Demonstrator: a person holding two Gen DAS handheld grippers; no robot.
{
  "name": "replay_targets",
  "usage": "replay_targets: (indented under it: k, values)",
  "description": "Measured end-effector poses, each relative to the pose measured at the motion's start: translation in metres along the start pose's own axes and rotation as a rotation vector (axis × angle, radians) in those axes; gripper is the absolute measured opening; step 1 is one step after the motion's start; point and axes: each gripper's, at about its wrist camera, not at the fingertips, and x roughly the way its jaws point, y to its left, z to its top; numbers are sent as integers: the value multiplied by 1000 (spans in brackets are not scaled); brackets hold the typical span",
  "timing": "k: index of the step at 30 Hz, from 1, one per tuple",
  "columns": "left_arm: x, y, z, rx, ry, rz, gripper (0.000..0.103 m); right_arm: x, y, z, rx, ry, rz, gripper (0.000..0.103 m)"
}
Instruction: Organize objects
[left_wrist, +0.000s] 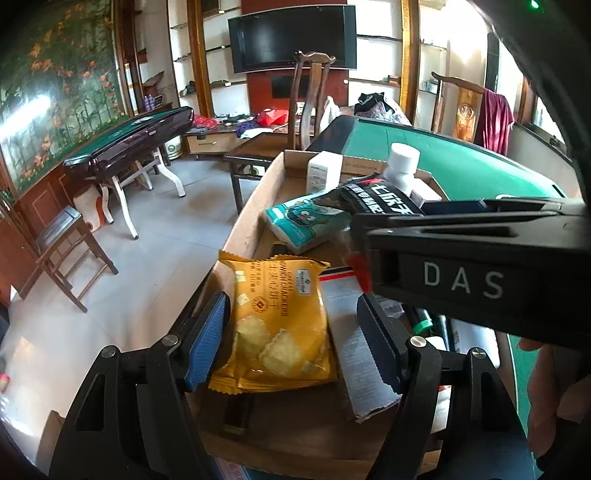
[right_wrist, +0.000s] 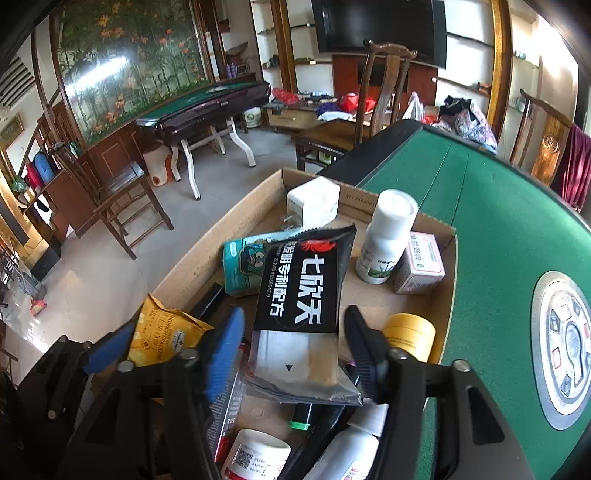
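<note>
A shallow cardboard box (right_wrist: 192, 266) holds several small items on the green table (right_wrist: 509, 236). My left gripper (left_wrist: 291, 332) stands open around a yellow cracker packet (left_wrist: 277, 325), with a grey-white carton (left_wrist: 354, 343) against its right finger. My right gripper (right_wrist: 295, 343) stands open around a black snack packet (right_wrist: 303, 295); the packet reaches out over a teal tissue pack (right_wrist: 240, 262). The right gripper's body crosses the left wrist view (left_wrist: 480, 258) with the black packet (left_wrist: 369, 199) at its tip. Whether either packet is pressed by the fingers I cannot tell.
In the box stand a white bottle (right_wrist: 388, 236), a white charger (right_wrist: 314, 203), a small white carton (right_wrist: 419, 266), a yellow-lidded jar (right_wrist: 410, 332) and a white jar (right_wrist: 258, 458). A round control panel (right_wrist: 569, 350) sits in the table. A wooden chair (right_wrist: 384, 96) stands beyond.
</note>
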Motion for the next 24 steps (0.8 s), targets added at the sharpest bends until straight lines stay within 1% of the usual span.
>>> replay_targets:
  k: [4,7,12,16,20,24]
  values:
    - [-2,-5,-1,18,10,9,72,-11,-4,-2,6,-21,-14,68]
    - [-7,-8,-2,21,1,12,72,-19,-6,-5,12,-33,-20,72]
    - [-20,-13,-1,27,-34,26,72,-35,-9,-11,37,-58,-18,75]
    - [-31,-15,-3,36,-67,54,72,-52,-16,-21,79,-92,-19,77]
    - [-42,-12,-12,9,-100,73,72,-67,-26,-31,138,-133,-2,77]
    - [-57,-5,-19,-34,-146,101,72,-80,-31,-49,176,-186,-12,78]
